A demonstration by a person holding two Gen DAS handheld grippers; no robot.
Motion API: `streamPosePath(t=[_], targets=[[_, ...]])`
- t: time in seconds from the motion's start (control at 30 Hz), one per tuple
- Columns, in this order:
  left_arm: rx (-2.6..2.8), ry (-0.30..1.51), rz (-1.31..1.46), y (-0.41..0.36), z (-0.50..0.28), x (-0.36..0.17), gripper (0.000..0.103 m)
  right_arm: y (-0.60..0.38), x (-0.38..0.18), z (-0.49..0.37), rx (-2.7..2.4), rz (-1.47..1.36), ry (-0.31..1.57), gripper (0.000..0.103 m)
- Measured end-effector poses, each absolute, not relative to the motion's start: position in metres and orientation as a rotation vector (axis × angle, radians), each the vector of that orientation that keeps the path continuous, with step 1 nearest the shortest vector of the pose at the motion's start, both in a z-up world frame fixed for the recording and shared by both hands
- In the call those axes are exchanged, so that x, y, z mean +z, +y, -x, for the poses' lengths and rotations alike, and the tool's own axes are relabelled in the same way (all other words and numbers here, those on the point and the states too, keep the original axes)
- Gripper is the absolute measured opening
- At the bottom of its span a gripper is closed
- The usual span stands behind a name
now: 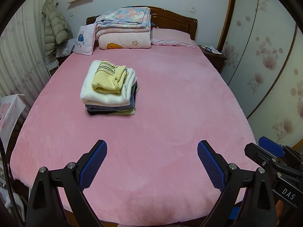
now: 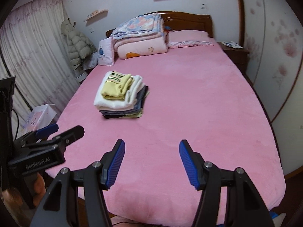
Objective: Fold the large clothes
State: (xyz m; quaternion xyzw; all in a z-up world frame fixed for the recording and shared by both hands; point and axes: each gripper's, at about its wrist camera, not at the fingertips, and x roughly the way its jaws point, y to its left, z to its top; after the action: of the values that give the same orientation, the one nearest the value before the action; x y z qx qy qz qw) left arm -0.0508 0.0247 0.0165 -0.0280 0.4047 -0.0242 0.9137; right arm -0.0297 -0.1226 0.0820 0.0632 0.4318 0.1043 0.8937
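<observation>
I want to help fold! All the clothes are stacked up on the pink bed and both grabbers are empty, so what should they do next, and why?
Probably draw back and look for another garment. Both the left gripper and right gripper hang open and empty over bare pink bed. The folded pile already looks neat, yellow top uppermost, and no unfolded clothing shows on the bed.

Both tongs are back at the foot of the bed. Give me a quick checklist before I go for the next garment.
1. Left tongs open and holding nothing: ok.
2. Right tongs open and holding nothing: ok.
3. Folded pile stacked on the pink bed cover, yellow garment on top: ok.
4. Bed cover near the tongs free for spreading: ok.
5. Next unfolded garment in view: not ok, none visible.
6. Lower layers of the pile squared: cannot tell.
</observation>
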Motion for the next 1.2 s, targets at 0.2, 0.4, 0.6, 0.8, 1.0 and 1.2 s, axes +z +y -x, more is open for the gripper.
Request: streamPosePath(t=[0.2,0.4,0.6,0.8,1.0,1.2], targets=[[-0.017,0.833,0.025,0.009,0.063,0.006,0.096,-0.130,0.067,0.039,0.162,-0.122,0.906,0.060],[-0.014,0.857,0.012,0.000,0.068,0.000,0.096,-0.136,0.060,0.041,0.146,-0.150,0.930,0.060],[-0.016,0.870,-0.009,-0.003,0.067,-0.002,0.096,-0.129,0.056,0.039,0.150,-0.138,0.944,0.060],[-0.014,0.881,0.002,-0.002,0.064,-0.004,0.096,-0.130,0.052,0.038,0.155,-0.132,0.950,0.060],[-0.012,0.889,0.009,-0.003,0.063,-0.005,0.096,-0.129,0.051,0.037,0.155,-0.131,0.955,0.060],[-0.012,0.899,0.013,-0.004,0.062,-0.007,0.096,-0.128,0.049,0.037,0.155,-0.138,0.961,0.060]])
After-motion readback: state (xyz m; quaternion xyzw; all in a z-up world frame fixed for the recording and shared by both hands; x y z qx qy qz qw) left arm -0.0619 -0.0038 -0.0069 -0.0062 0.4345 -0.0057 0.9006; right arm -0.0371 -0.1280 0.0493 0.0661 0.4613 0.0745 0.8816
